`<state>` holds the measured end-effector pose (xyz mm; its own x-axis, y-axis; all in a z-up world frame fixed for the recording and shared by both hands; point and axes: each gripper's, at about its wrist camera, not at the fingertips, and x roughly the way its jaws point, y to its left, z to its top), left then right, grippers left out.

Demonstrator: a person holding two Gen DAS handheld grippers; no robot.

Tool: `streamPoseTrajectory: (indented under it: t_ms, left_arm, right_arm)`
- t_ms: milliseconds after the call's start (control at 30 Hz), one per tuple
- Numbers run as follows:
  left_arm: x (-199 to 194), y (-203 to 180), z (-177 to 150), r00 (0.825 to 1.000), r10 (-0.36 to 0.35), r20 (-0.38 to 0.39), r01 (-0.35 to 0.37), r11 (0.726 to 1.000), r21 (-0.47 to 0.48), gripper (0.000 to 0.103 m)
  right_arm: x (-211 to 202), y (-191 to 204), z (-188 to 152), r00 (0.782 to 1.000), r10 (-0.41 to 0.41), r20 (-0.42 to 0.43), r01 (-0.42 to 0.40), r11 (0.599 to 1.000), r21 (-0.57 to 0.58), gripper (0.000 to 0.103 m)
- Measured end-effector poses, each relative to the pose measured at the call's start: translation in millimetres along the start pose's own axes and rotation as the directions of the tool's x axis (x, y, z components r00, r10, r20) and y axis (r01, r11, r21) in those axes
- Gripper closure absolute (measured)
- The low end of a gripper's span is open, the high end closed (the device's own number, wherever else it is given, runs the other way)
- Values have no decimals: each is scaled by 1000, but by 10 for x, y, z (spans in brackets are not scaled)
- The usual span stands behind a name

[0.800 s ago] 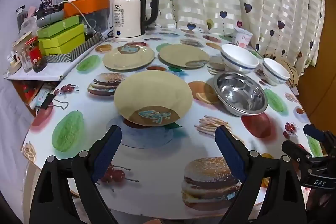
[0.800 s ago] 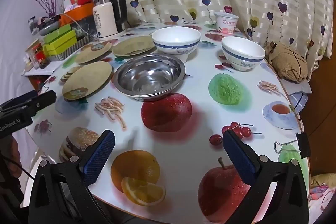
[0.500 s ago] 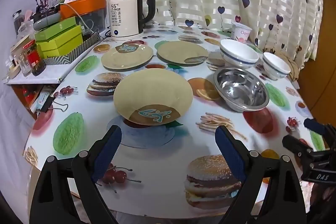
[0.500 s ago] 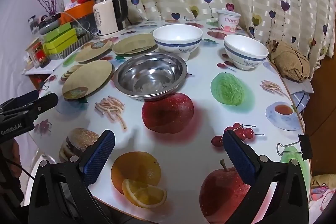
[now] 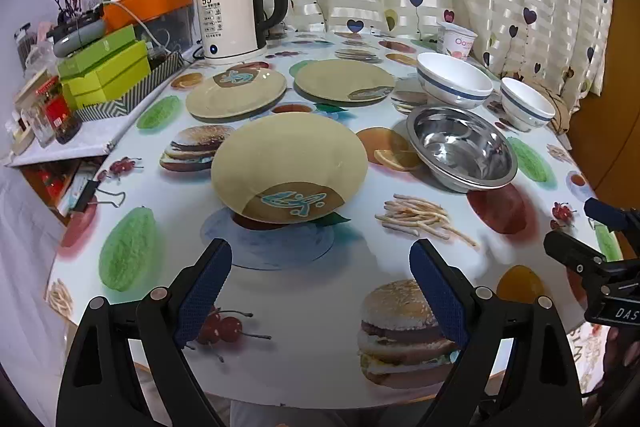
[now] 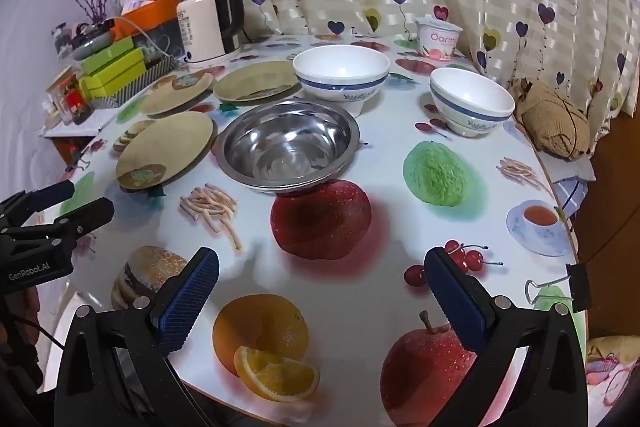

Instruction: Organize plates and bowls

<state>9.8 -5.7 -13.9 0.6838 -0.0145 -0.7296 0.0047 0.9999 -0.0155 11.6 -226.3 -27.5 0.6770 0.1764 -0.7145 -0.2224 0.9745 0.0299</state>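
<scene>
The table (image 5: pixel 280 367) carries everything spread singly, nothing stacked yet. Around the steel bowl (image 6: pixel 288 145), three plates (image 5: pixel 289 167) lie leftward and two white bowls (image 6: pixel 341 75) behind. The left gripper (image 5: pixel 320 287) and right gripper (image 6: pixel 322 301) are held splayed and empty. Since earlier, the left view has edged closer.

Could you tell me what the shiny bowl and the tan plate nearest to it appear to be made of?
The shiny bowl looks like polished stainless steel, given its mirror-like reflections. The tan plate looks matte, without glare, so perhaps melamine or bamboo fibre; the pictures leave that open.
</scene>
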Motion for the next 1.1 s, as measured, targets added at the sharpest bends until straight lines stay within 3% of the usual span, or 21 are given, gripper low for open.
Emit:
streamPoseTrajectory:
  t_ms: [1100]
  left_arm:
    - [101,-3,101,998,-68,-19,68,998,-6,12]
  right_arm:
    - [-27,-17,91,1000,13,23,-14,1000,8,0]
